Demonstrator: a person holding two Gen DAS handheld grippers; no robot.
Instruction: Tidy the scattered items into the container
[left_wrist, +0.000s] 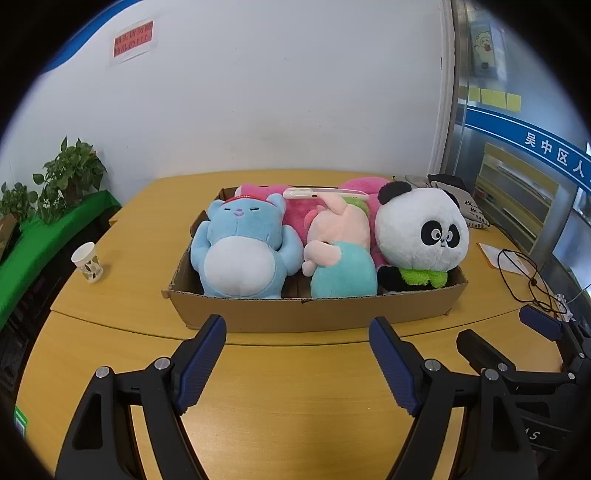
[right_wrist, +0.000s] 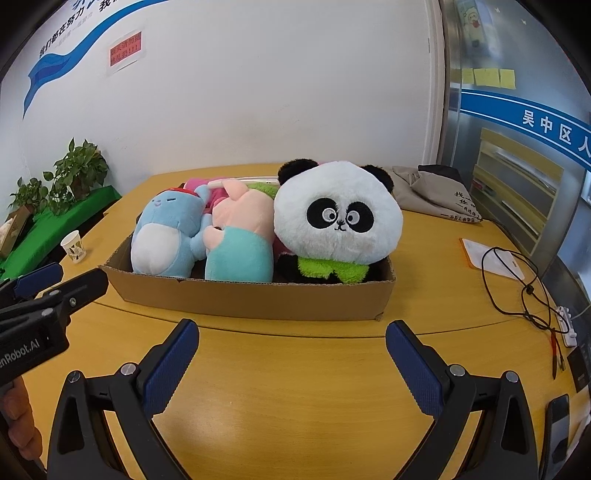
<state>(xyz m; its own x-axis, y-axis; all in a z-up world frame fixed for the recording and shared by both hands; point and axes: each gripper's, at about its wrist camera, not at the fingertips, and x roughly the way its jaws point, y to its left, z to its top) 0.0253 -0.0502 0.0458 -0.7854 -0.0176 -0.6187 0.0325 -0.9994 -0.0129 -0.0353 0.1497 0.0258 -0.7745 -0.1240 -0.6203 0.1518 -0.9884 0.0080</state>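
A shallow cardboard box sits mid-table and holds several plush toys: a blue bear, a pink pig in teal clothes, a pink plush at the back, and a panda upright at the right end. My left gripper is open and empty, above the table in front of the box. My right gripper is open and empty, also in front of the box. Each gripper shows at the edge of the other's view.
A paper cup stands left of the box. A grey cloth bag lies at the back right. A black cable, a white card and a power strip lie right. Potted plants stand on a green ledge.
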